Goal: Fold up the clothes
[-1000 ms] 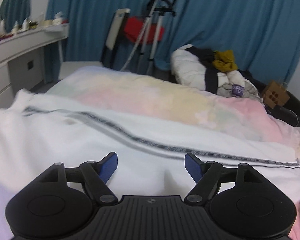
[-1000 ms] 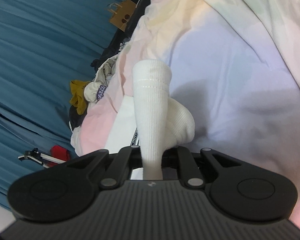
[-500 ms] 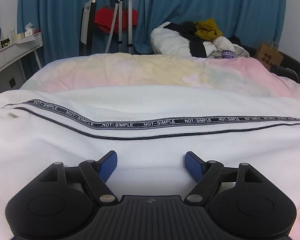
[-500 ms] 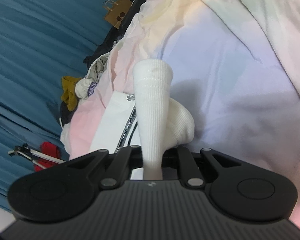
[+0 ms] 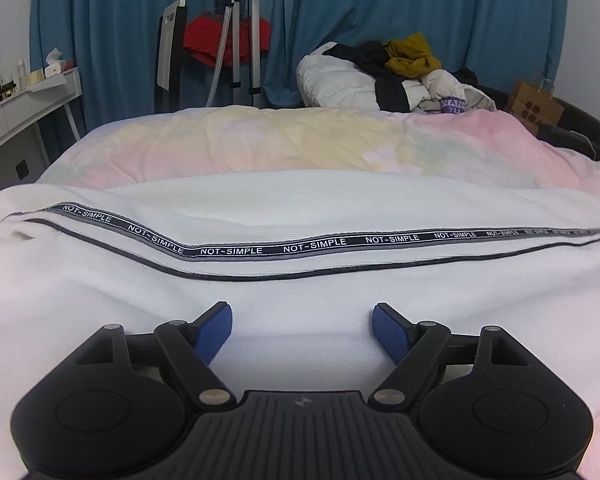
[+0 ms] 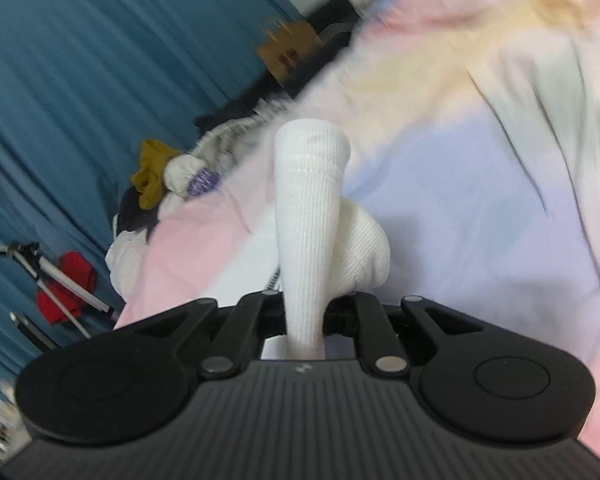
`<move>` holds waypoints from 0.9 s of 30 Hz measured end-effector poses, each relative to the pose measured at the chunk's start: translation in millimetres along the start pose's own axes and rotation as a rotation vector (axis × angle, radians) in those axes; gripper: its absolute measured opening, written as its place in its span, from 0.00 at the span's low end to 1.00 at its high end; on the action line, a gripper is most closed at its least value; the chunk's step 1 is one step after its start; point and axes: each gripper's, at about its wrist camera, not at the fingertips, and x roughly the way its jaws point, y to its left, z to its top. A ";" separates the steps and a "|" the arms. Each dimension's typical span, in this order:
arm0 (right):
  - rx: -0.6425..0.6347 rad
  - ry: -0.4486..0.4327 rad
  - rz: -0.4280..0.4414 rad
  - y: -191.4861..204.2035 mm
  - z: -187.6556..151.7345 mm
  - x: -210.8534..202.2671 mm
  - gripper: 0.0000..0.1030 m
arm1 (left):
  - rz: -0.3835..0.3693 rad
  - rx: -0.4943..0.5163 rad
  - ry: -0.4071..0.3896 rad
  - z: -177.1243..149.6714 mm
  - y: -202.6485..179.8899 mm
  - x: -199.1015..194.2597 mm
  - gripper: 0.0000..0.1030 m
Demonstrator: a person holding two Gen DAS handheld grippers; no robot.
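Note:
A white garment (image 5: 300, 280) with a black "NOT-SIMPLE" tape stripe (image 5: 312, 246) lies spread across the pastel bedspread (image 5: 300, 140). My left gripper (image 5: 302, 330) is open, its blue pads (image 5: 214, 332) just above the white cloth near its front edge. My right gripper (image 6: 306, 300) is shut on a ribbed white part of the garment (image 6: 308, 208), which sticks up between its fingers above the bedspread (image 6: 460, 184). The right wrist view is blurred.
At the far end of the bed a pile of clothes (image 5: 396, 72) lies with a mustard piece on top. Blue curtains (image 5: 380, 8), a tripod with a red cloth (image 5: 236, 36), a white desk (image 5: 24, 100) at left, a brown paper bag (image 5: 534, 104) at right.
My left gripper turned to face the bed squarely and stayed open over the white garment. My right gripper, still shut on the ribbed cloth, swung so its view rotated and blurred.

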 end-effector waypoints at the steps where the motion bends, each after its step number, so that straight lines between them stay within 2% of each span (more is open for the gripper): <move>1: -0.045 -0.028 0.006 11.5 1.1 -6.0 0.10 | -0.003 -0.004 0.001 0.2 1.2 -0.5 0.77; 7: -0.325 -0.196 0.089 89.6 -10.6 -44.8 0.11 | -0.011 -0.005 0.020 4.5 4.9 -3.0 0.77; 12: -0.553 -0.286 0.219 154.0 -45.6 -83.6 0.11 | -0.006 -0.016 0.020 10.4 8.1 -9.4 0.77; 15: -0.698 -0.295 0.301 188.1 -82.8 -105.5 0.11 | 0.006 -0.046 0.014 17.1 15.0 -17.8 0.77; 18: -0.874 -0.264 0.366 215.9 -133.2 -122.6 0.11 | 0.025 -0.094 -0.031 26.7 28.9 -39.4 0.77; 21: -1.059 -0.179 0.407 231.8 -192.2 -126.5 0.11 | 0.038 -0.141 -0.090 33.9 43.6 -62.9 0.77; 23: -1.176 -0.092 0.423 237.4 -232.8 -124.7 0.11 | 0.044 -0.164 -0.121 36.6 51.5 -74.5 0.77; 25: -1.281 0.035 0.424 239.2 -273.0 -119.4 0.11 | 0.042 -0.174 -0.133 38.8 56.5 -79.8 0.77; 27: -1.394 0.102 0.384 234.2 -309.0 -115.1 0.12 | 0.042 -0.179 -0.136 42.4 58.2 -81.6 0.77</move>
